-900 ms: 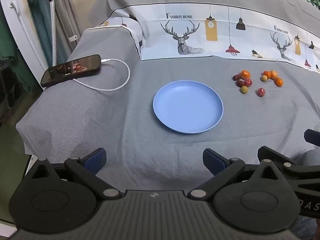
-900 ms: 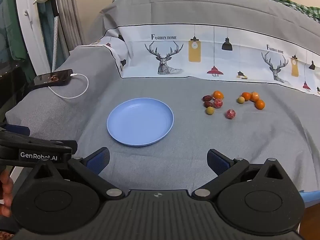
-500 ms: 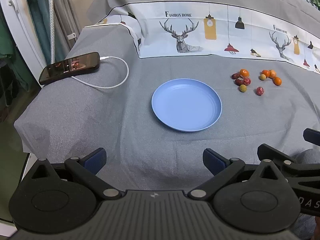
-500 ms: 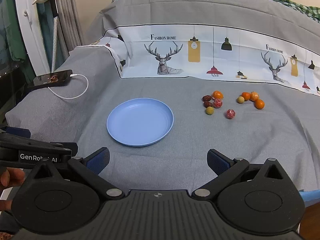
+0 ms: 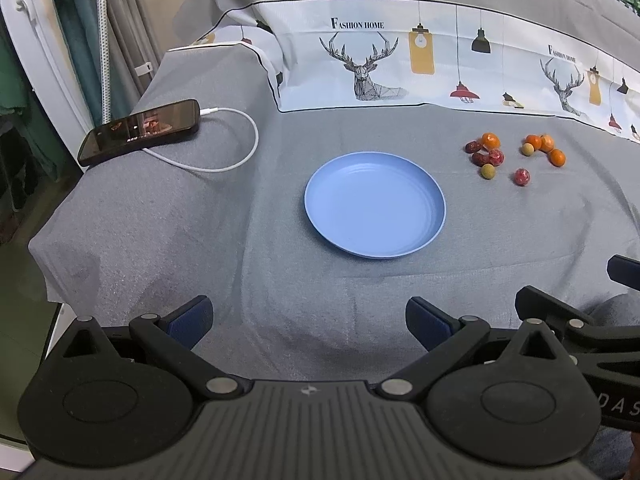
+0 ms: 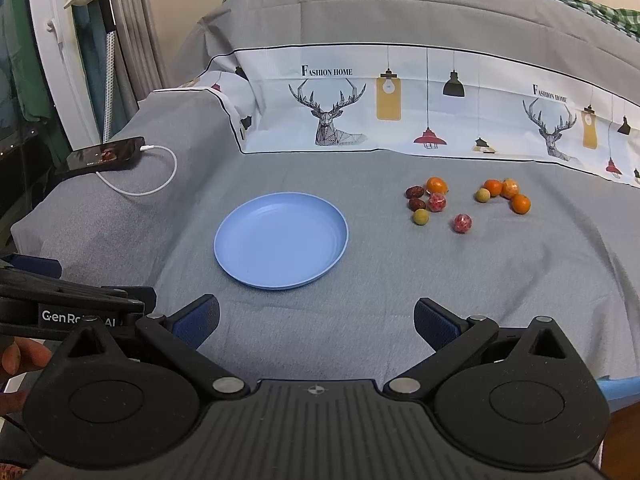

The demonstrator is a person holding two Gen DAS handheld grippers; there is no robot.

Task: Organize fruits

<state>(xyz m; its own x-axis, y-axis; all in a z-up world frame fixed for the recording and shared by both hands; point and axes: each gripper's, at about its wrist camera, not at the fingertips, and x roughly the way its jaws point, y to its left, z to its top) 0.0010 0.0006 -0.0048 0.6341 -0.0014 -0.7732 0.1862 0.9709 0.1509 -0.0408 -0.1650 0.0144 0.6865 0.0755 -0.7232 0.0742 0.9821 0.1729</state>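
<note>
An empty blue plate [image 5: 375, 205] [image 6: 281, 240] lies on the grey cloth. To its far right sit small loose fruits: orange ones [image 6: 521, 203] [image 5: 557, 157], dark red dates [image 6: 416, 203], yellow-green balls [image 6: 421, 217] [image 5: 488, 171] and red speckled ones [image 6: 462, 223] [image 5: 522, 176]. My left gripper [image 5: 308, 320] hovers open over the near cloth, well short of the plate, nothing between its blue pads. My right gripper [image 6: 316, 322] is open likewise, near the front edge, empty. The right gripper's body shows at the left wrist view's right edge.
A black phone [image 5: 140, 132] [image 6: 106, 155] with a white charging cable [image 5: 236, 160] lies at the far left of the cloth. A printed deer-pattern cloth [image 6: 400, 108] rises behind. The cloth drops off at the left edge. A hand [image 6: 20, 358] holds the left gripper.
Both views have shifted only slightly; the plate and fruits sit a touch higher in the left wrist view. Nothing was grasped or moved on the cloth.
</note>
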